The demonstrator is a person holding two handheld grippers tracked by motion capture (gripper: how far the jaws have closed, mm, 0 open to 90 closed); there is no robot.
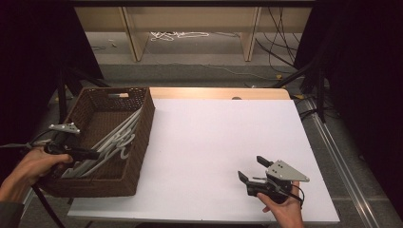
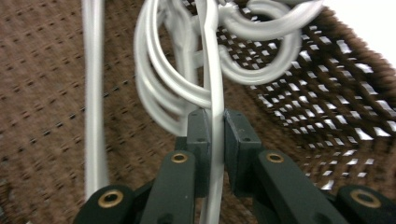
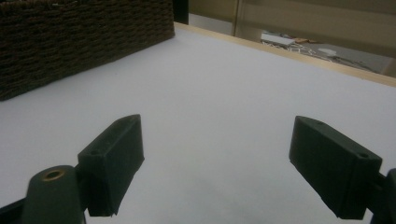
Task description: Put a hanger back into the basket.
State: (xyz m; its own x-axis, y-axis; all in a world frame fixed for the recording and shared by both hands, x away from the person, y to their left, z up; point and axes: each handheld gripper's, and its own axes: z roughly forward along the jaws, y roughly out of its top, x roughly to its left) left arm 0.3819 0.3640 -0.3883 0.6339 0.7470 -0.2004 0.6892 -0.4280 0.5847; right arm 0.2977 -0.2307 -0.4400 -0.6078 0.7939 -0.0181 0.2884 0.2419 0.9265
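Observation:
A brown wicker basket (image 1: 142, 142) stands at the table's left edge with several white plastic hangers (image 1: 116, 137) lying in it. My left gripper (image 1: 92, 154) reaches into the basket from the left. In the left gripper view it (image 2: 214, 128) is shut on the thin bar of one white hanger (image 2: 212, 84), with the other hangers' hooks (image 2: 154, 84) just behind. My right gripper (image 1: 252, 169) rests near the table's front right, open, with nothing between its jaws (image 3: 217, 161).
The white table top (image 1: 218, 137) stretches from the basket to the right edge. Wooden shelving legs and loose cables lie on the floor beyond the far edge. In the right gripper view the basket wall (image 3: 84, 42) stands far left.

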